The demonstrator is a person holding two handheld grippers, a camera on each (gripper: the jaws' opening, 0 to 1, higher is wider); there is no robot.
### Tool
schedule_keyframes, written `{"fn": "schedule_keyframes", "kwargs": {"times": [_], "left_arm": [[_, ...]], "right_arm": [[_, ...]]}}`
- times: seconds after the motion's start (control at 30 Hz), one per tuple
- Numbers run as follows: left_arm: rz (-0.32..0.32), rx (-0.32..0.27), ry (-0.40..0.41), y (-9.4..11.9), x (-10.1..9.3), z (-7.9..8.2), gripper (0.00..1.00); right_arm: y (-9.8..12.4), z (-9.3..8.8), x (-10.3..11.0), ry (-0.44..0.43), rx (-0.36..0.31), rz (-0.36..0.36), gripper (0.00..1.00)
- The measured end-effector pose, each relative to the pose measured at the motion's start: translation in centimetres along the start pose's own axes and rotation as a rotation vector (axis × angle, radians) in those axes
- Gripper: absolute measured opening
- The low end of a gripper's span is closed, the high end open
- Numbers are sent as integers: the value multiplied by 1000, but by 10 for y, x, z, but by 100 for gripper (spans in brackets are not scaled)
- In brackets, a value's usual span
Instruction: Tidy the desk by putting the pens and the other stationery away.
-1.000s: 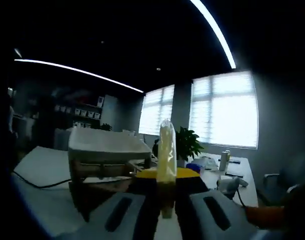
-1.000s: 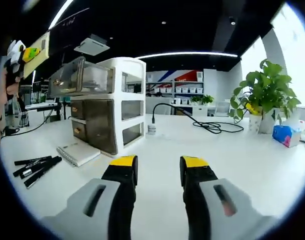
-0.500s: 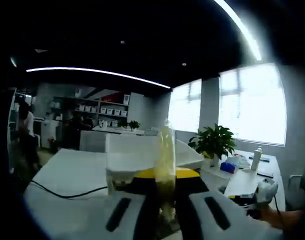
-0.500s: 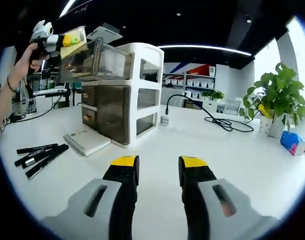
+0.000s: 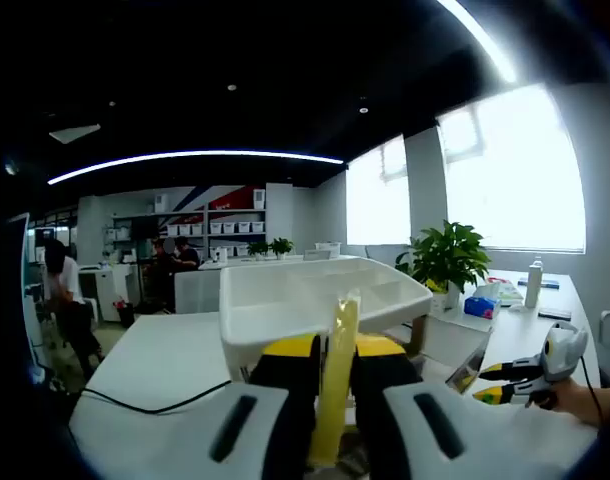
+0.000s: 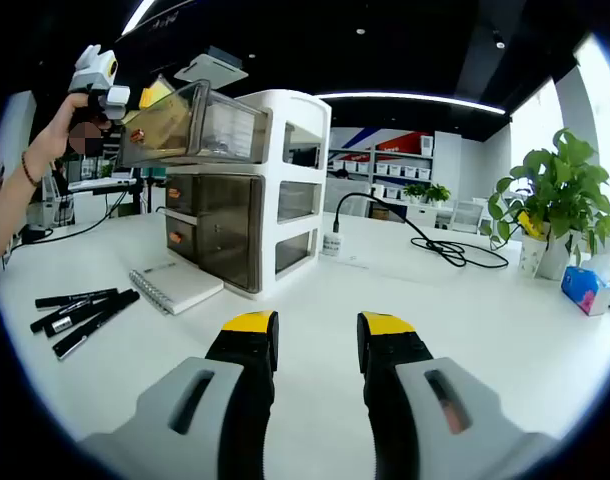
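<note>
Your left tool (image 5: 330,370) is clamped on a translucent yellow ruler (image 5: 332,380), held right above the white plastic drawer unit (image 6: 275,195) with its top drawer (image 6: 185,125) pulled out. Your right tool (image 6: 310,335) hangs over the white table (image 6: 465,330), jaws apart, gripping nothing. Black marker pens (image 6: 80,310) and a spiral notebook (image 6: 175,285) lie beside the unit.

On my white desk (image 6: 545,340) I see a leafy green potted plant (image 6: 551,205), a blue tissue pack (image 6: 584,288) beside it, and a coiled black cable (image 6: 440,247).
</note>
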State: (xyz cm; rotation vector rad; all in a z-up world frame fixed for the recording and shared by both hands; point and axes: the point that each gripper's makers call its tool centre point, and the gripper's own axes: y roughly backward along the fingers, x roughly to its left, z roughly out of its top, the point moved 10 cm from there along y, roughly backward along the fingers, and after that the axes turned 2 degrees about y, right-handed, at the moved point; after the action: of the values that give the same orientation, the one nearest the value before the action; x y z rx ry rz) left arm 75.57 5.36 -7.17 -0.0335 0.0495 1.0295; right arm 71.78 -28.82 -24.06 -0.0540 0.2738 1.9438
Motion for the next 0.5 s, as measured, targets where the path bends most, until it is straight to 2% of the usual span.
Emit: {"fn": "schedule_keyframes", "kwargs": {"times": [0.07, 0.33, 0.5], "left_arm": [[-10, 0, -9, 0, -5, -1, 18], [-75, -19, -31, 5, -25, 2, 14], [-121, -57, -32, 15, -36, 11, 14]], "right_arm": [[-1, -1, 0, 6, 8, -3, 35], [0, 0, -2, 6, 2, -12, 35], [0, -1, -4, -1, 9, -18, 35]]}}
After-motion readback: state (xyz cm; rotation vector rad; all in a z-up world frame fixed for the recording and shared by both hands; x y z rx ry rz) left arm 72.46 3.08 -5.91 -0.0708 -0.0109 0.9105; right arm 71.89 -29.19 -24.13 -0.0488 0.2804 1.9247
